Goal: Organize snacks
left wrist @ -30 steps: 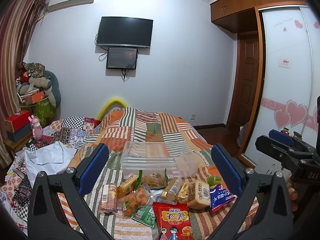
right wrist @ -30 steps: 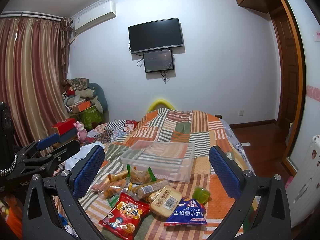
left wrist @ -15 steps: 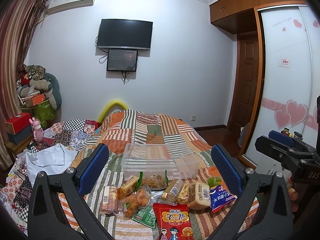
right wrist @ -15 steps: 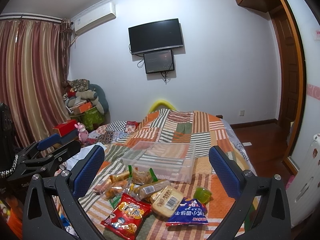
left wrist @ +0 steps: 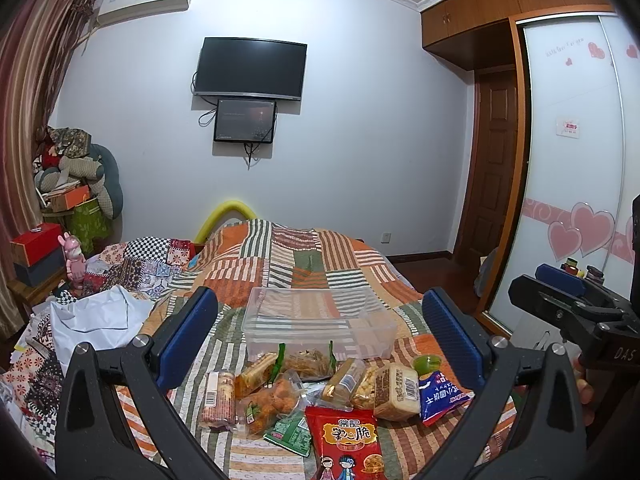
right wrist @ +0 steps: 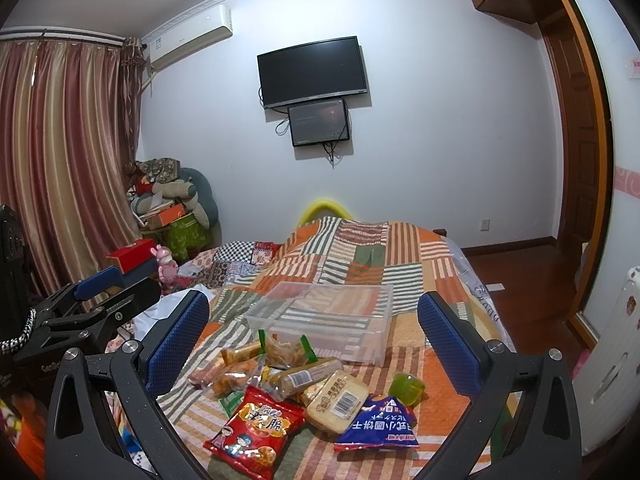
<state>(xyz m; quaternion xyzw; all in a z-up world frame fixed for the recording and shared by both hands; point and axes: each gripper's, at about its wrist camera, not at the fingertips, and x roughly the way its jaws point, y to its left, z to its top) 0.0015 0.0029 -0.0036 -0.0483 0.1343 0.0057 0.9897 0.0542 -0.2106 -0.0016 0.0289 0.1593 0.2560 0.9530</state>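
A clear plastic bin (left wrist: 320, 326) (right wrist: 328, 322) stands empty on the patchwork bedspread. In front of it lies a heap of several snack packets: a red bag (left wrist: 346, 440) (right wrist: 256, 428), a blue bag (left wrist: 438, 394) (right wrist: 380, 426), a beige biscuit pack (left wrist: 396, 390) (right wrist: 338, 400), a green jelly cup (left wrist: 428, 362) (right wrist: 407, 388) and orange snacks in clear wrap (left wrist: 268, 398). My left gripper (left wrist: 320, 336) hangs open above the heap, holding nothing. My right gripper (right wrist: 314, 336) is open too and empty. Each gripper shows at the edge of the other's view.
A white cloth (left wrist: 96, 320) and patterned bedding lie to the left of the snacks. Boxes and cushions (right wrist: 172, 208) are stacked in the left corner by the curtain. A wardrobe with sliding doors (left wrist: 572, 160) and wooden floor (right wrist: 520, 272) are to the right of the bed.
Both views have shifted slightly, so the snacks and bin sit a little higher in frame. Both grippers stay open and nothing on the bed has moved.
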